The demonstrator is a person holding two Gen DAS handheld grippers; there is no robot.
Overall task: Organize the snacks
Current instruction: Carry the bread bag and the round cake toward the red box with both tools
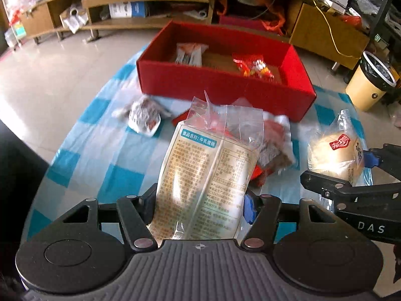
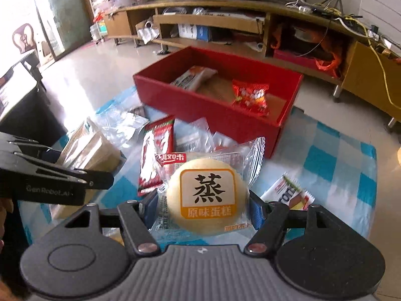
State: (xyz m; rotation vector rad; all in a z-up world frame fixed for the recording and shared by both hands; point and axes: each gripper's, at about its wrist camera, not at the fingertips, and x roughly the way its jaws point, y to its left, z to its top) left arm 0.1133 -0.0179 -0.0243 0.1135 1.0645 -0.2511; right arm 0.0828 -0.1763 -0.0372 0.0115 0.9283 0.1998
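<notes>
**Q:** While both claws are loaded, what does each one hold, and where?

**A:** Left claw (image 1: 199,207): clamped across the lower body of a milk cake packet (image 1: 205,175), printed back panel facing the camera, clear crimped top standing toward 12 o'clock. Right claw (image 2: 203,207): clamped on the flanks of a round steamed cake (image 2: 206,198) in a clear wrapper. Neither packet appears to rest on the blue-checked cloth (image 1: 112,175) that covers the bench.

**Q:** Where is the destination?

**A:** Red box (image 1: 225,85), at 12 o'clock from both claws, open-topped. It already contains a pale packet (image 2: 194,76) at its 10 o'clock corner and a red snack bag (image 2: 250,95) nearer 2 o'clock. Bare floor shows between them.

**Q:** How will these goods handle?

**A:** Probably light, soft and easily crushed; the film looks slick. The steamed cake bulges between the pads, so a hold across its widest part, as shown, seems right, with only modest pressure. The milk cake packet is long and may flop at its free top; a hold near mid-body would steady it.

**Q:** What remains on the cloth?

**A:** A red-and-white sachet (image 2: 156,160) at 11 o'clock of the steamed cake, a small wrapped sweet (image 1: 144,120) at 10 o'clock of the left claw, and a striped packet (image 2: 288,193) at 3 o'clock of the right claw.
</notes>
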